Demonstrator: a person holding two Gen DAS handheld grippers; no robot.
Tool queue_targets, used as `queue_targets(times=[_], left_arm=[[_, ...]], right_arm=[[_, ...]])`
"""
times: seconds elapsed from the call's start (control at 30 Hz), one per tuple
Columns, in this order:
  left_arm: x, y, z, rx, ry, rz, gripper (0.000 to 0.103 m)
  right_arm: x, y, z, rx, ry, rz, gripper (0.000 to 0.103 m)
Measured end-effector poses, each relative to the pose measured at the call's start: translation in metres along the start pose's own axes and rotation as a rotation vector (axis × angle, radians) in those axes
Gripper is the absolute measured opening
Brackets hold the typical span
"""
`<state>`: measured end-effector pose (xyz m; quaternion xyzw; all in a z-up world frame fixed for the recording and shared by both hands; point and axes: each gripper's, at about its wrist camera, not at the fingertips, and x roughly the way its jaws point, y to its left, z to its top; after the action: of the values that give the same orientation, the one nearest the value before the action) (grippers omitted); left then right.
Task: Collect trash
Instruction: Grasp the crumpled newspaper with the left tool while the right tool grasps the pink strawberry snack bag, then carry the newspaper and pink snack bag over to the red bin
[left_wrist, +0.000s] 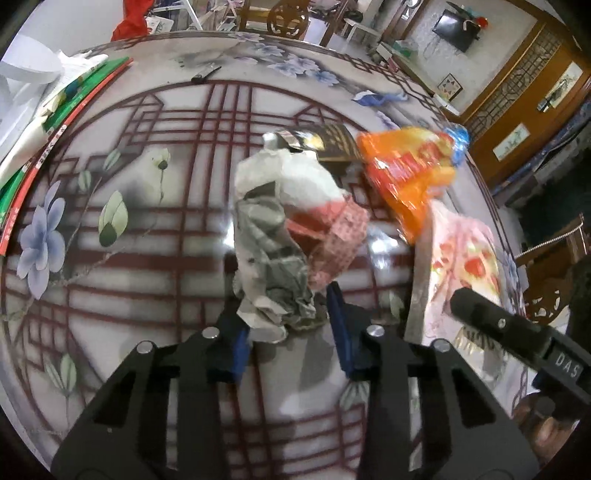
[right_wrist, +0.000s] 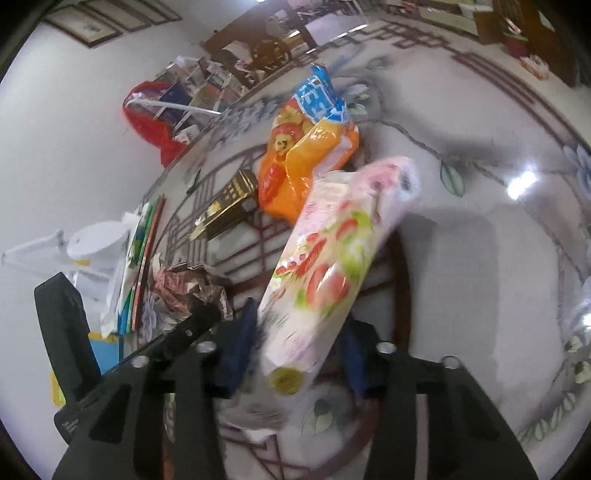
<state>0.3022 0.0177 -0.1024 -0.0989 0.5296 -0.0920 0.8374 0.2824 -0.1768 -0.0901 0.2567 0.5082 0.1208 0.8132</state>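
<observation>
In the left wrist view my left gripper (left_wrist: 288, 314) is shut on a crumpled wad of white, grey and pink-checked paper (left_wrist: 284, 236), held above the patterned round table (left_wrist: 110, 258). In the right wrist view my right gripper (right_wrist: 299, 343) is shut on a pink and white strawberry-print plastic package (right_wrist: 332, 266), lifted off the table (right_wrist: 480, 258). That package (left_wrist: 461, 258) also shows at the right of the left wrist view. An orange snack bag with a blue end (right_wrist: 306, 147) lies just beyond it, also seen in the left wrist view (left_wrist: 410, 170).
A dark gold-patterned box (right_wrist: 225, 210) lies left of the orange bag. Green and red books (left_wrist: 55, 122) and white paper sit at the table's left edge. A small blue wrapper (left_wrist: 376, 96) lies near the far rim. A red bag (right_wrist: 155, 122) stands beyond the table.
</observation>
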Motion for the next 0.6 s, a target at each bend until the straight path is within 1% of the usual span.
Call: queue_targets(times=[0.07, 0.1, 0.17, 0.3, 0.43, 0.6], left_arm=[[-0.001, -0.001, -0.004, 0.004, 0.01, -0.008, 0.02], [-0.001, -0.001, -0.006, 0.003, 0.015, -0.013, 0.019], [-0.005, -0.002, -0.012, 0.006, 0.02, -0.014, 0.011], [-0.019, -0.003, -0.022, 0.009, 0.008, -0.018, 0.009], [-0.036, -0.003, -0.031, 0.005, -0.011, -0.028, 0.009], [-0.068, -0.014, -0.048, 0.022, -0.035, -0.045, 0.009]], right_arm=[[-0.003, 0.004, -0.003, -0.025, 0.002, -0.014, 0.032], [-0.005, 0.005, -0.005, -0.04, 0.009, -0.017, 0.031], [-0.008, 0.005, -0.01, -0.061, 0.015, -0.025, 0.03], [-0.023, 0.003, -0.021, -0.113, 0.01, -0.045, 0.03], [-0.044, 0.002, -0.032, -0.153, 0.002, -0.039, 0.03], [-0.078, 0.004, -0.046, -0.206, -0.024, -0.026, 0.03]])
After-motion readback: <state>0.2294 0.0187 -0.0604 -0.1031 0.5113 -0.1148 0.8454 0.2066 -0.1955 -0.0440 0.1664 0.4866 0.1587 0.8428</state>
